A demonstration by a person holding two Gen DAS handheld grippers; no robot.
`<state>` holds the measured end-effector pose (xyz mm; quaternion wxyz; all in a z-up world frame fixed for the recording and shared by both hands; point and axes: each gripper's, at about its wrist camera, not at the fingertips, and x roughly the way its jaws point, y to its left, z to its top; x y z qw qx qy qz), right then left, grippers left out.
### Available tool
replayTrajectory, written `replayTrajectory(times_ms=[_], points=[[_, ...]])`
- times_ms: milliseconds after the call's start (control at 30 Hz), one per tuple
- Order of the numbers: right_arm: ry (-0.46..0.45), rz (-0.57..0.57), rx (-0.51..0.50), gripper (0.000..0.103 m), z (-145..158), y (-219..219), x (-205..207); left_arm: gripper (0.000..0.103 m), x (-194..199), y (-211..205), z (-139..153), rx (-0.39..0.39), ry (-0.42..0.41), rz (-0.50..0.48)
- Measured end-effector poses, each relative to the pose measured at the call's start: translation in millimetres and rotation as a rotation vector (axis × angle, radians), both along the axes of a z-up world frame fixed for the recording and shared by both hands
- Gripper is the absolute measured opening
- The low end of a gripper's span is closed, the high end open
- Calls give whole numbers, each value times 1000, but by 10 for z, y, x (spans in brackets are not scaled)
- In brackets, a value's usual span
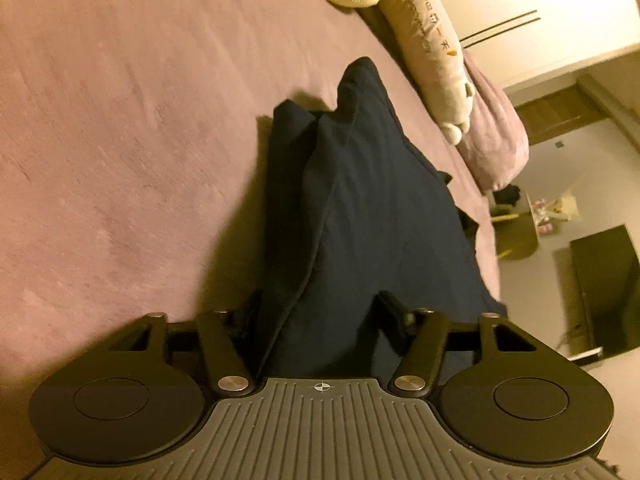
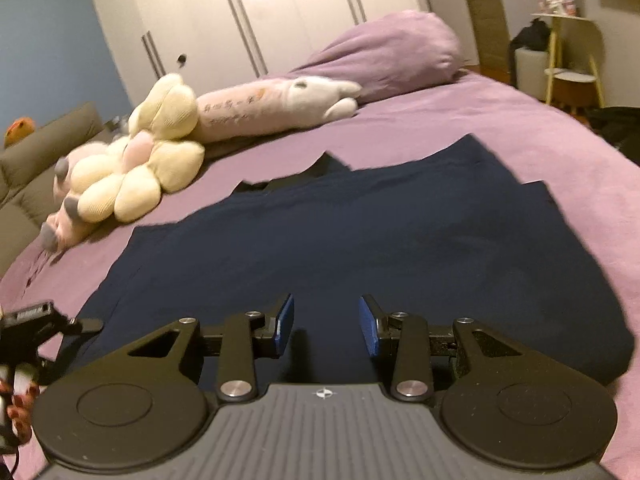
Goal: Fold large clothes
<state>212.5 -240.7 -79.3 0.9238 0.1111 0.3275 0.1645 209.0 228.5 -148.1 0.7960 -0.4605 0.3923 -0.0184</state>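
A dark navy garment (image 2: pixel 360 240) lies spread on the purple bed (image 2: pixel 520 120). In the left wrist view a raised fold of the garment (image 1: pixel 360 200) fills the gap of my left gripper (image 1: pixel 318 308). The jaws stand well apart, and cloth covers both pads, so I cannot see whether they press on it. My right gripper (image 2: pixel 326 326) hovers just over the near edge of the garment. Its blue pads (image 2: pixel 286 328) are apart with nothing between them. A hand with painted nails (image 2: pixel 18 400) holds a black device at the lower left edge of the right wrist view.
A yellow flower plush (image 2: pixel 152 160) and a long pink plush (image 2: pixel 260 108) lie beyond the garment. A bunched purple duvet (image 2: pixel 392 52) sits at the far side. White wardrobe doors (image 2: pixel 280 8) stand behind the bed, and a small shelf (image 2: pixel 568 60) stands at the right.
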Motion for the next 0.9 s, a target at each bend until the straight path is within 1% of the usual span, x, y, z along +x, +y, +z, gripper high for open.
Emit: replayTrajectory(times_ms=[67, 167, 233, 333, 367, 400, 467, 500, 600, 667, 733, 900], points=[[14, 19, -2, 32, -24, 105, 21, 57, 18, -11, 25, 13, -3, -12], [12, 21, -74, 30, -46, 312, 13, 50, 6, -7, 100, 21, -26, -36], [26, 27, -120, 29, -100, 423, 33, 48, -9, 2, 165, 13, -48, -44], [43, 27, -168, 29, -137, 515, 57, 46, -14, -13, 280, 24, -75, -56], [39, 23, -164, 24, -100, 527, 46, 46, -6, -22, 302, 26, -76, -57], [22, 19, -152, 22, -53, 539, 19, 46, 3, -31, 317, 28, -77, -58], [-18, 15, -144, 21, 0, 575, -40, 46, 16, -49, 343, 36, -76, -58], [-22, 22, -150, 19, -14, 600, -44, 46, 17, -60, 360, 38, -76, -58], [23, 29, -190, 18, -232, 675, -3, 44, 16, -103, 434, 37, -91, -66], [4, 43, -227, 18, -357, 721, 12, 43, 23, -133, 508, 45, -102, -69], [-25, 55, -263, 18, -404, 772, 22, 43, 26, -158, 586, 46, -115, -73], [-28, 50, -244, 18, -427, 742, 34, 41, 56, -275, 811, 56, -138, -92]])
